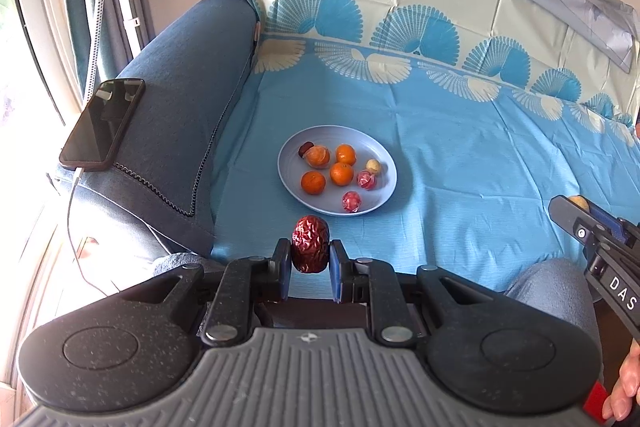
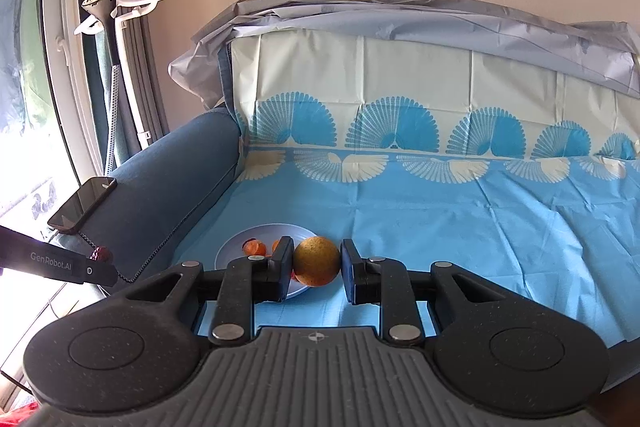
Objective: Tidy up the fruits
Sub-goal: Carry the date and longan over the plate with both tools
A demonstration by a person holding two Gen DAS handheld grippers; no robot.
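My left gripper (image 1: 310,251) is shut on a wrinkled red date (image 1: 310,247), held above the near edge of the blue cloth. Beyond it lies a pale blue plate (image 1: 383,151) with three oranges (image 1: 341,173), a peeled one, two pink-wrapped pieces, a small yellow fruit and a dark date. In the right wrist view my right gripper (image 2: 316,263) is shut on a round brownish-yellow fruit (image 2: 317,261), just in front of the plate (image 2: 228,249). The right gripper (image 1: 576,213) also shows at the right edge of the left wrist view, with that fruit's top peeking out.
A black phone (image 1: 103,125) with a cable rests on the blue sofa arm (image 1: 180,115) at left. The patterned blue cloth (image 1: 460,163) covers seat and backrest. A garment steamer (image 2: 105,3) stands by the window. A person's fingers (image 1: 626,387) show at lower right.
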